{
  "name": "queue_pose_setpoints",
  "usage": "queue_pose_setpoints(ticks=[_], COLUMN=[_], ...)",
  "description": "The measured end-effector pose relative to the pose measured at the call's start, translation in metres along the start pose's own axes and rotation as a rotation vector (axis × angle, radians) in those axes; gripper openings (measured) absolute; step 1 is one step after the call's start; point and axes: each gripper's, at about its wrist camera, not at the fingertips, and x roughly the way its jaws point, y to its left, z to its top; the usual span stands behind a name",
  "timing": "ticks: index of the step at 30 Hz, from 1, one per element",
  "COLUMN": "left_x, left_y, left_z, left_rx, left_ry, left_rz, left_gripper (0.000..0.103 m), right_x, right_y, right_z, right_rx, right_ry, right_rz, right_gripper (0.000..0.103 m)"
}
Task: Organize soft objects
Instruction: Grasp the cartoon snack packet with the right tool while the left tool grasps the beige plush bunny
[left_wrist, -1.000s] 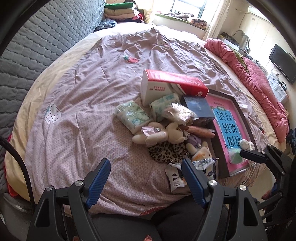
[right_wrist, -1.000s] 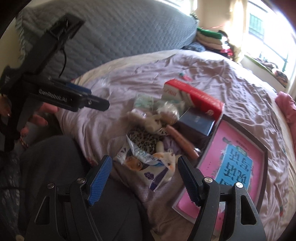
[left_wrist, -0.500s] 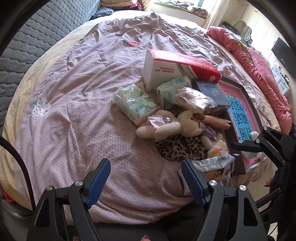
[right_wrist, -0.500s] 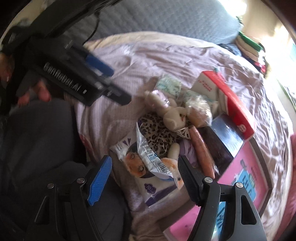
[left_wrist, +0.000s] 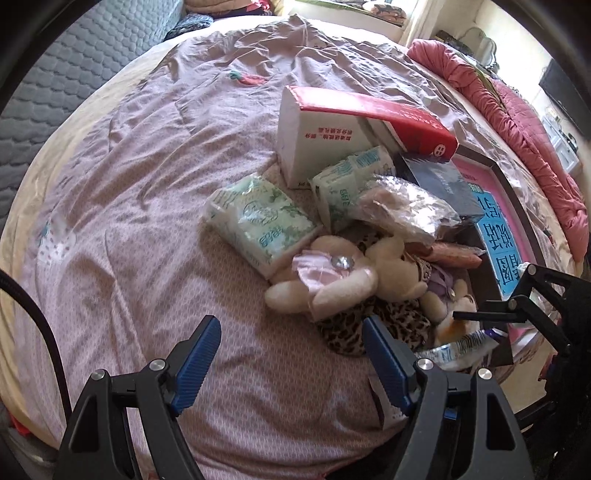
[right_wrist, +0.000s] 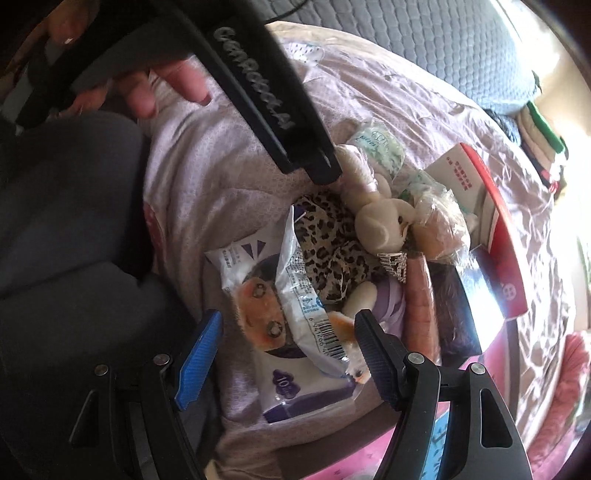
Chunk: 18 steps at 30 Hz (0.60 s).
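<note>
A cream plush rabbit (left_wrist: 343, 277) with a pink bow lies in a pile on the lilac bedspread (left_wrist: 147, 184), beside a leopard-print cloth (left_wrist: 369, 328) and green tissue packs (left_wrist: 258, 225). My left gripper (left_wrist: 291, 358) is open and empty, just short of the rabbit. My right gripper (right_wrist: 288, 354) is open, its fingers on either side of a cartoon-face wipes packet (right_wrist: 280, 332). The rabbit (right_wrist: 380, 218) and leopard cloth (right_wrist: 328, 240) lie beyond it. The left gripper's arm crosses the top of the right wrist view.
A red and white box (left_wrist: 351, 129), a dark box (left_wrist: 439, 181), a crinkly plastic bag (left_wrist: 402, 210) and a pink framed board (left_wrist: 495, 221) lie behind the pile. A rolled pink blanket (left_wrist: 517, 110) runs along the right. A grey quilted headboard (left_wrist: 74, 55) is at left.
Both grippers have moved closer to the pile. The left one has come down toward the rabbit. The right one now has the wipes packet between its fingers.
</note>
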Motion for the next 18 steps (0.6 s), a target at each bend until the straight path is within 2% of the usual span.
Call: queue_pose_setpoints(ticks=[6, 12, 18], left_x=[0.011, 0.022, 0.029], left_y=[0.0, -0.005, -0.01], left_z=[0.007, 0.012, 0.014], left_rx=[0.011, 0.034, 0.053], left_ry=[-0.007, 0.0, 0.003], left_rz=[-0.026, -0.063, -0.077], left_gripper=[0.075, 0.065, 0.058], right_x=[0.011, 0.004, -0.012], right_y=[-0.012, -0.037, -0.065], right_z=[0.0, -0.007, -0.024], right_rx=[0.036, 0.196, 0.373], right_ry=[-0.024, -0.106, -0.206], right_rz=[0.019, 0.086, 0.116], right_gripper=[0.046, 0.044, 0.043])
